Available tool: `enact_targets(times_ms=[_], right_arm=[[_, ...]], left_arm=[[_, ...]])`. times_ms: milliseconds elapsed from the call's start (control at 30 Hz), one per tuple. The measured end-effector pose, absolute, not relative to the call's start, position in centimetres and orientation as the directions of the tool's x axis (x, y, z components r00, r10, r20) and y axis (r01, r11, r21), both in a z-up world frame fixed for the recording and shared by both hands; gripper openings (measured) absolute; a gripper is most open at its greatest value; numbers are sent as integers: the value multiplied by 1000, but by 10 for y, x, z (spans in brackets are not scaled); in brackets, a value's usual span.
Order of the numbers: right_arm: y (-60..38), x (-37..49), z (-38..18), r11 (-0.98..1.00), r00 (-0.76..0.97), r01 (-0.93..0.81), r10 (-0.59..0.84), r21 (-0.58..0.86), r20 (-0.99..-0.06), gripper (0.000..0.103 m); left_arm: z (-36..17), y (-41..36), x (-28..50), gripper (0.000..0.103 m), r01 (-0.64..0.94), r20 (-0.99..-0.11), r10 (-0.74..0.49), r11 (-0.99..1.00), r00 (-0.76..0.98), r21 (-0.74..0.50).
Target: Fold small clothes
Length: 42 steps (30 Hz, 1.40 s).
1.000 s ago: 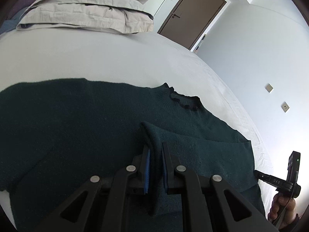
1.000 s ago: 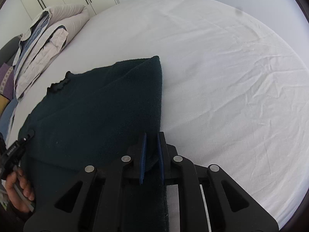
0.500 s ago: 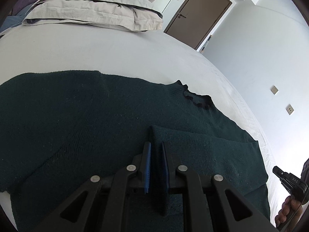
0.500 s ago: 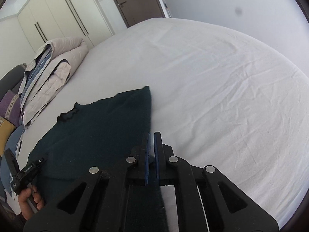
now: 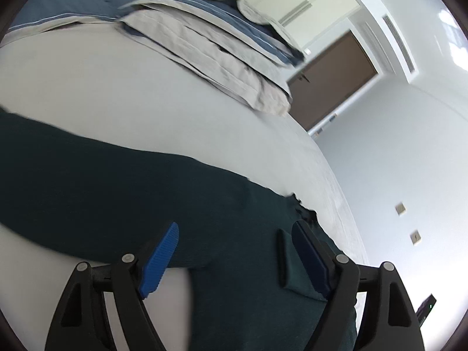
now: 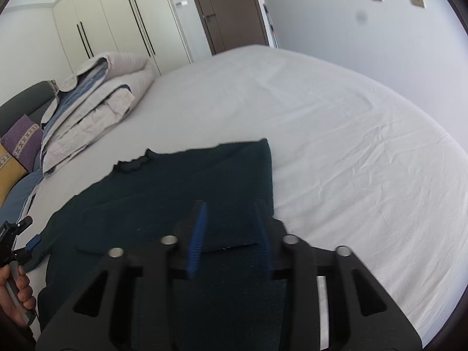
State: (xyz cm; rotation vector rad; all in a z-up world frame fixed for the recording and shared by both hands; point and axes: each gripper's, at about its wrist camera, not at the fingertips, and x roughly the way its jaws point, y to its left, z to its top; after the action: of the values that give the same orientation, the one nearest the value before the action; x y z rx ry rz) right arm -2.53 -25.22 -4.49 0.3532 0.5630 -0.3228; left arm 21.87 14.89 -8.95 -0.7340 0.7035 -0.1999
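A dark green knitted sweater lies flat on the white bed sheet, frilled collar toward the pillows, one sleeve folded across its body. My right gripper hovers over the sweater's near part; its jaws are opening and the blue pads hold nothing. In the left wrist view, my left gripper is over the sweater with its jaws opening wide. The cloth lies below the pads, not pinched between them. A hand holds the left gripper's handle at the left edge of the right wrist view.
A folded beige and blue duvet is stacked at the head of the bed, with purple and yellow cushions beside it. A brown door and white wardrobes stand behind. Bare sheet stretches to the sweater's right.
Both grippers were shut on sweater cloth and now stand open with nothing in them. The left one swung sideways and rolled; the right one lifted back. The sleeve now rests on the body.
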Motion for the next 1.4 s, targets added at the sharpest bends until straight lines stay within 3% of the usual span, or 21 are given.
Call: enact_targets(times_ms=[33,100,267,300,367,567,667,700,733,933,1067,1167,1300,1400], right_arm=[[-241,-35,-38,892,822,383,-213,238,-528,88],[-218,-41,-29,899,835,370,-209,237,-510,95],[-165,-38,-32,910,822,230,8,345,-570,93],[-150,-35,-34,912,816,208,37,354,-576,89],[-126,-29,-35,916,805,175,79,362,-589,83],[-91,-23,-35,903,796,144,137,404,-589,80],[-89,-26,-34,900,799,143,141,413,-585,80],[-94,-24,-34,900,798,142,143,413,-586,77],[-96,-23,-35,899,796,144,143,413,-589,75],[-124,-32,-46,887,789,176,133,427,-600,70],[-144,-40,-56,871,787,202,128,448,-603,66],[-159,-47,-62,853,793,224,123,472,-597,66],[-183,-52,-74,811,792,253,140,528,-595,66],[-193,-47,-85,791,766,266,173,551,-619,66]], left_arm=[[-93,177,206,82,-124,-519,-369,713,771,-690],[-102,227,180,82,-217,-521,-308,659,796,-721],[-133,316,130,81,-373,-524,-197,504,828,-779],[-138,327,124,81,-391,-522,-182,475,833,-789],[-149,345,117,79,-403,-502,-167,409,849,-819],[-160,372,130,77,-429,-482,-124,301,868,-851],[-161,376,140,46,-452,-498,-112,284,860,-846],[-161,375,147,22,-463,-514,-124,293,849,-836],[-159,374,151,7,-472,-529,-126,314,839,-824],[-98,312,176,8,-386,-537,-91,595,839,-705],[-47,217,203,8,-198,-531,-155,812,833,-549],[-25,107,218,8,18,-549,-220,937,806,-348],[-45,-29,205,8,261,-587,-256,962,768,-77],[-91,-84,200,10,337,-664,-217,940,715,56]])
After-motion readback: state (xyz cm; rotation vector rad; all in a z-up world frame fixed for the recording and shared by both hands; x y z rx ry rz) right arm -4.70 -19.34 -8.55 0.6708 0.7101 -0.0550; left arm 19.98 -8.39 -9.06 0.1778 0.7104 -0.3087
